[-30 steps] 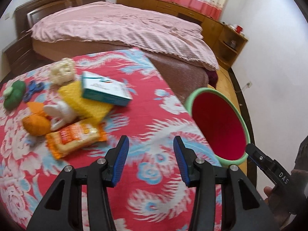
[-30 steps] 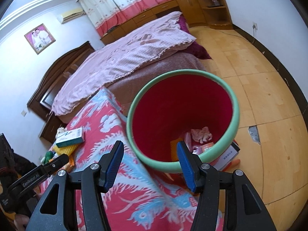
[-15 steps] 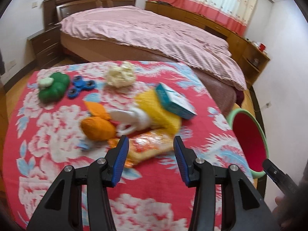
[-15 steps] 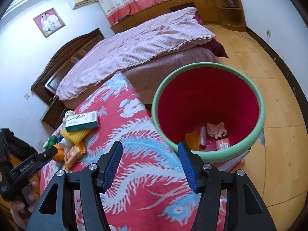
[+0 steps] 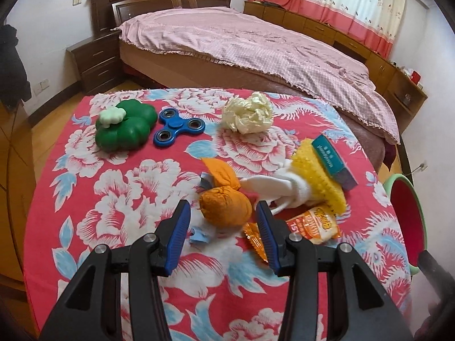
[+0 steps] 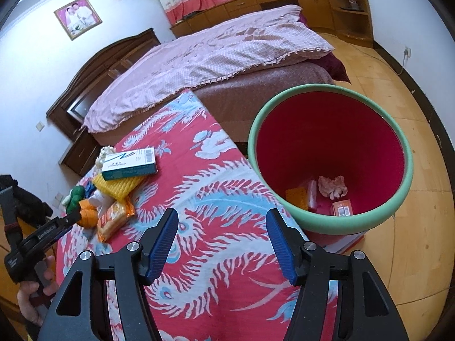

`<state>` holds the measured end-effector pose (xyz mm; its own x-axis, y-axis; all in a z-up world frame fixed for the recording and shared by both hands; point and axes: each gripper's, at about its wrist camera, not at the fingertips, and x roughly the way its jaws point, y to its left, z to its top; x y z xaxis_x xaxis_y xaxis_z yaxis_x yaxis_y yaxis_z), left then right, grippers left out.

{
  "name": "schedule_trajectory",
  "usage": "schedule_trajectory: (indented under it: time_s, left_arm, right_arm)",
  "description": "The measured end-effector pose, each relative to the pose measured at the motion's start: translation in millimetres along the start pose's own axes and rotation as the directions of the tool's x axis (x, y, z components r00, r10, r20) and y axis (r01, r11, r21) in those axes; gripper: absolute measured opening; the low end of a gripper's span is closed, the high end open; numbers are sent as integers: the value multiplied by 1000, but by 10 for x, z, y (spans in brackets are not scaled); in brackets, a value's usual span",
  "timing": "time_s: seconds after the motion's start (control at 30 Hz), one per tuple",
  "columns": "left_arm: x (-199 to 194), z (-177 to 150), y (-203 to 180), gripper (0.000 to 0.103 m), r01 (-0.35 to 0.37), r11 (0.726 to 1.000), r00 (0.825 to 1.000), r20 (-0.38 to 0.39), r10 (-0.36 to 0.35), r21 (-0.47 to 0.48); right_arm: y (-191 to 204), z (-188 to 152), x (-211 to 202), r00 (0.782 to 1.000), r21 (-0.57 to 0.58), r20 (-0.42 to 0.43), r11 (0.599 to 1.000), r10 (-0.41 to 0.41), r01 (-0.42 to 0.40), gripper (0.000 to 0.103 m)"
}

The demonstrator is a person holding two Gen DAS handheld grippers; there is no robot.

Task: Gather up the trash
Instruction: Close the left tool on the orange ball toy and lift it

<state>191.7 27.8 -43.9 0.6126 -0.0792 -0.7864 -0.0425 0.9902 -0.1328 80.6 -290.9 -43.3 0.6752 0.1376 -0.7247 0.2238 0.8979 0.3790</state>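
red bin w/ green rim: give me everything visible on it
The bin is a round, open-topped bucket with a glossy deep-red inner wall and a thick mint-green rolled rim; it looks like plastic. It stands upright, or nearly so, beside the table's edge, apparently on flat items on the wooden floor, with the bed behind it. At its bottom lie a crumpled pinkish tissue, an orange packet, a small orange-and-white box and another pale wrapper. Neither gripper touches it. The left wrist view shows only a sliver.

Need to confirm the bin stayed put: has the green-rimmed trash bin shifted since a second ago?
Cannot tell. In the right wrist view the trash bin keeps its place beside the table edge; its drift across the frame looks like camera motion.
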Motion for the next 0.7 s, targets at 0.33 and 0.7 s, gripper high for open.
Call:
schedule_trajectory:
  time_s: [0.33,0.7]
  left_arm:
    - [115,-47,13,25,76,997,997,-5,-76,-1]
    - [-161,-92,199,22,121,991,991,58,-118,-52]
  right_arm:
    - [104,-25,92,1000,-18,-27,1000,-10,10,66]
    - [437,-65,298,997,-112,-81,993,14,-23,66]
